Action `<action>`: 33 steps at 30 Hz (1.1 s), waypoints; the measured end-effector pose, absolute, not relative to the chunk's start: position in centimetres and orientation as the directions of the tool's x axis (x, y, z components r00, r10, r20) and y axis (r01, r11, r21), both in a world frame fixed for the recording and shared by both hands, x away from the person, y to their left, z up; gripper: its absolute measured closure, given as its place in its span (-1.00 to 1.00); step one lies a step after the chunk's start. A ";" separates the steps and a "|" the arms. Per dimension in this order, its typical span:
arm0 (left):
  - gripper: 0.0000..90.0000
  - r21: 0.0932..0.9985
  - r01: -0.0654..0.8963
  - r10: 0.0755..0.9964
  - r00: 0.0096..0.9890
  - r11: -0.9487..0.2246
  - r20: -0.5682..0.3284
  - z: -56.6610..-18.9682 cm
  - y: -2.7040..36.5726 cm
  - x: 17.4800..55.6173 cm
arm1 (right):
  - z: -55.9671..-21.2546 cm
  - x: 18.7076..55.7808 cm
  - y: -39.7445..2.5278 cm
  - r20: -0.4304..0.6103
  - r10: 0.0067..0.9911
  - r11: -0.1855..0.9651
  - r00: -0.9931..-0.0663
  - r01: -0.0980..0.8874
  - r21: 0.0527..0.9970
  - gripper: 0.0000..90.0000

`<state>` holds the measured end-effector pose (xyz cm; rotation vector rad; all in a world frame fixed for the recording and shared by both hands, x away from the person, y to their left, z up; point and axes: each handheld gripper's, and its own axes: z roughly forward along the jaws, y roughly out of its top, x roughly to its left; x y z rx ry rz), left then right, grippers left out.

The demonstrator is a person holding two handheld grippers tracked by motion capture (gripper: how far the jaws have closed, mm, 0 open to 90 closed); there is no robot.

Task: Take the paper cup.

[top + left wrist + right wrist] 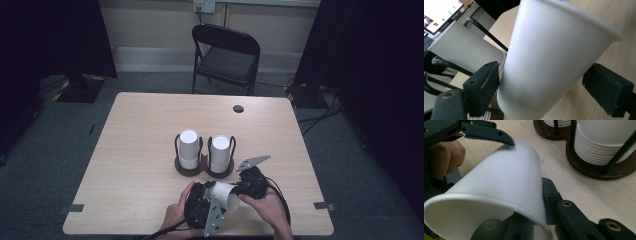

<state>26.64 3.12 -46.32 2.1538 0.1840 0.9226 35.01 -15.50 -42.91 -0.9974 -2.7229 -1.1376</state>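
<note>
A: Where's the cup (pixel 226 195)?

B: Near the front edge of the table (pixel 135 150), held off the wood between both grippers. It lies tilted, rim toward the person's right, base toward the left.

A: What has the right gripper (pixel 239 192) got?

B: The rim end. In the right gripper view one jaw lies flat against the outside of the cup (pixel 499 195) wall and the other sits at the rim's underside, so it looks clamped on the wall there. The right hand (pixel 267 207) wraps the gripper body.

A: And the left gripper (pixel 207 192)?

B: Its jaws stand wide, one on each side of the cup (pixel 554 57). In the left gripper view the left jaw is touching or just beside the wall near the base, and the right jaw stands apart from it with bare wood showing in between. So it straddles the cup without squeezing it. The left hand (pixel 177 215) holds it from below.

A: What else is on the table?

B: Two stacks of white cups, upside down, in a dark twin holder (pixel 204 167) with thin black rods, mid-table just beyond the grippers. The left stack (pixel 189 147) and right stack (pixel 220 152) stand side by side. A black chair (pixel 226 57) stands past the far edge
</note>
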 end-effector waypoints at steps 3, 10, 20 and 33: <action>-0.67 0.709 -0.159 0.400 0.732 -0.687 0.552 -46.3 2.7 26.6 | -42.9 35.2 -15.0 0.270 0.541 0.546 -0.797 0.577 0.608 0.94; -0.66 0.729 -0.162 0.409 0.738 -0.665 0.537 -46.3 2.5 26.5 | -43.0 35.6 -14.1 0.287 0.541 0.561 -0.791 0.593 0.577 0.95; -0.57 0.715 -0.200 0.399 0.715 -0.670 0.573 -46.1 2.2 26.1 | -43.2 35.7 -12.9 0.305 0.515 0.589 -0.801 0.589 0.554 0.97; -0.56 0.733 -0.195 0.420 0.712 -0.652 0.562 -46.1 2.1 26.1 | -43.0 35.6 -12.8 0.305 0.517 0.591 -0.800 0.591 0.550 0.98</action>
